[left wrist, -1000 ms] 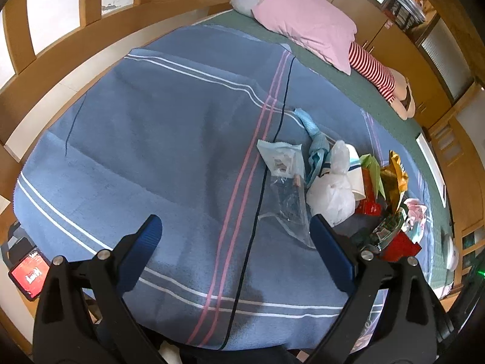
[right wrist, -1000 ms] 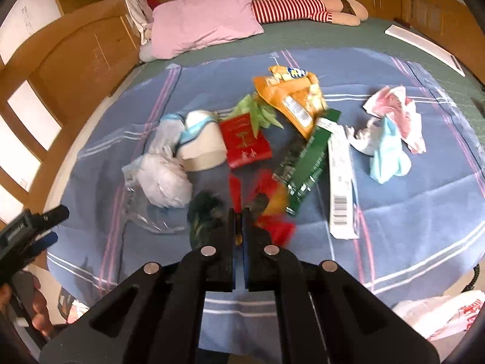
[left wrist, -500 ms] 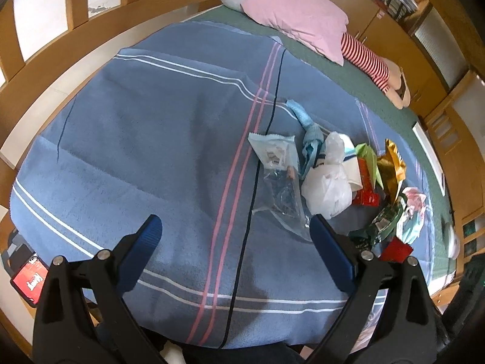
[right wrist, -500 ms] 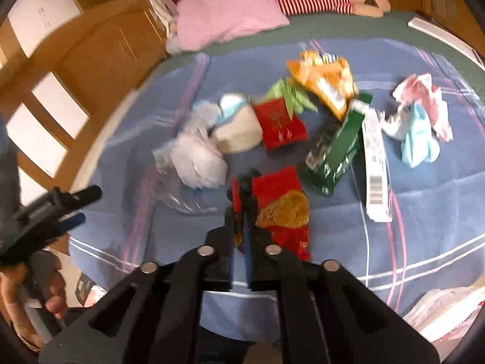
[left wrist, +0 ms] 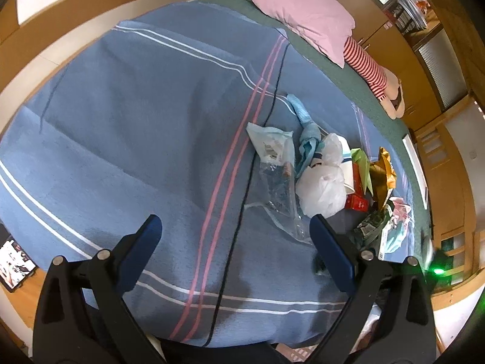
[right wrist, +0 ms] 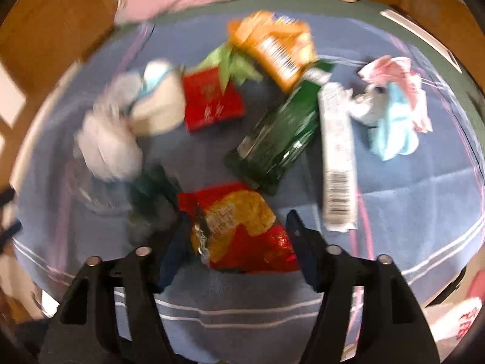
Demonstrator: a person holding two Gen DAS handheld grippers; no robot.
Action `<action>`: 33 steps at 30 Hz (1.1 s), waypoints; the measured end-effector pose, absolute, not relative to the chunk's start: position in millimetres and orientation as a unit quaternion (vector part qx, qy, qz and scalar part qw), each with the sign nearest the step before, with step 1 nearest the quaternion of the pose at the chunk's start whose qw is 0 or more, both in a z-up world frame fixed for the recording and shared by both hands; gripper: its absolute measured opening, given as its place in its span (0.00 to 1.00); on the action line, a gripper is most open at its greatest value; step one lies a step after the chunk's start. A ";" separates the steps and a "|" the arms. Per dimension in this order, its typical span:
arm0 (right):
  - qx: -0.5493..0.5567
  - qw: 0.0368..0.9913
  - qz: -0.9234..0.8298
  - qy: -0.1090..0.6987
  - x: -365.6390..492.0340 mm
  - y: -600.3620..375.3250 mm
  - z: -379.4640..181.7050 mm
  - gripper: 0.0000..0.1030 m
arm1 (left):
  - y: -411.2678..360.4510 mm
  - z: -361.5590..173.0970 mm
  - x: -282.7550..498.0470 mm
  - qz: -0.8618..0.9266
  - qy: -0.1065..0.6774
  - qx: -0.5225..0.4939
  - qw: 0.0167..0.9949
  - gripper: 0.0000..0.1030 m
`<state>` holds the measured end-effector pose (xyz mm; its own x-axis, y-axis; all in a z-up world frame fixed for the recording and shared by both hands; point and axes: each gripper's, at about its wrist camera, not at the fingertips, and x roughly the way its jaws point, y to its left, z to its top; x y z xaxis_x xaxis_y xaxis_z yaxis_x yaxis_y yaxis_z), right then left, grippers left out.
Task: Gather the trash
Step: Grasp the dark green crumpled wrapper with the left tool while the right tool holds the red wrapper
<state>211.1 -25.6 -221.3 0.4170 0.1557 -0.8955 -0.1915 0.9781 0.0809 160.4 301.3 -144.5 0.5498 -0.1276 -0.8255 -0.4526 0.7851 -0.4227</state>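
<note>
2 fingers of your right gripper (right wrist: 235, 227) are opening around the red-and-yellow snack bag (right wrist: 239, 227) on the bed (not pinched yet); close next. Your left gripper (left wrist: 235, 236) hangs open, empty.

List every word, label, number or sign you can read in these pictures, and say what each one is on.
No text can be read with confidence.
Long white wrapper: barcode at its near end, digits blurred.
Orange snack bag: white label with barcode, print blurred.
Red packet: pale markings, unreadable.
Red and yellow snack bag: print smeared by motion.
Pale wrapper: small printed label, too small.
White bag at the lower right: red lettering, cut off.
</note>
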 end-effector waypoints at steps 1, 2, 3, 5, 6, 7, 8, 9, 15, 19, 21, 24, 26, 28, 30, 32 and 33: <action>-0.017 0.839 0.113 0.532 208.2 -23.7 -223.4 0.35 | 299.4 -145.4 162.3 0.089 0.464 -0.318 0.822 0.94; -0.006 0.837 0.136 0.530 202.9 -21.8 -222.4 0.31 | 297.3 -145.8 163.5 0.082 0.464 -0.321 0.822 0.94; 0.003 0.837 0.155 0.525 198.5 -21.4 -219.6 0.27 | 293.4 -146.2 166.2 0.071 0.464 -0.323 0.821 0.95; 0.010 0.831 0.202 0.518 187.1 -16.0 -213.1 0.22 | 280.7 -147.5 172.9 0.047 0.470 -0.314 0.824 0.95; 0.006 0.833 0.208 0.513 182.6 -14.6 -209.8 0.22 | 271.7 -148.1 177.3 0.035 0.475 -0.303 0.825 0.95; 0.002 0.836 0.208 0.508 179.5 -14.8 -207.0 0.22 | 265.8 -148.5 180.3 0.027 0.480 -0.294 0.826 0.95; 0.000 0.839 0.209 0.503 176.7 -16.6 -203.9 0.22 | 255.6 -149.8 184.8 0.015 0.487 -0.279 0.827 0.95; 0.003 0.840 0.209 0.501 175.3 -18.7 -201.9 0.22 | 245.3 -151.5 189.3 0.005 0.496 -0.263 0.828 0.95; 0.028 0.844 0.185 0.503 169.9 -50.3 -197.9 0.22 | 217.0 -150.2 201.0 -0.018 0.517 -0.206 0.831 0.95; 0.053 0.845 0.166 0.506 166.4 -78.2 -192.5 0.22 | 205.3 -138.9 196.6 -0.036 0.493 -0.181 0.850 0.95; 0.061 0.847 0.158 0.504 163.6 -91.5 -189.8 0.22 | 202.5 -136.3 194.3 -0.042 0.486 -0.172 0.856 0.95; 0.069 0.851 0.149 0.500 160.5 -105.8 -187.3 0.22 | 201.2 -136.1 193.7 -0.048 0.488 -0.166 0.855 0.94; 0.076 0.850 0.148 0.500 161.5 -109.7 -187.1 0.22 | 201.5 -136.6 194.5 -0.051 0.492 -0.166 0.853 0.94; 0.082 0.849 0.150 0.500 161.1 -111.9 -185.5 0.22 | 201.5 -136.5 194.1 -0.057 0.491 -0.165 0.853 0.93; 0.084 0.851 0.154 0.495 159.5 -113.1 -181.1 0.22 | 200.1 -136.4 193.7 -0.070 0.489 -0.163 0.854 0.80; 0.079 0.856 0.157 0.485 156.2 -113.4 -174.6 0.22 | 195.5 -137.6 195.3 -0.085 0.494 -0.155 0.851 0.73; 0.077 0.858 0.157 0.482 155.4 -113.8 -172.6 0.22 | 191.3 -138.6 196.7 -0.090 0.498 -0.148 0.850 0.73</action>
<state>155.4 -113.8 -172.6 0.4850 0.3442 -0.8040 -0.1957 0.9387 0.2838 196.7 191.3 -138.6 0.4870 -0.3003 -0.8202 0.0059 0.9402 -0.3407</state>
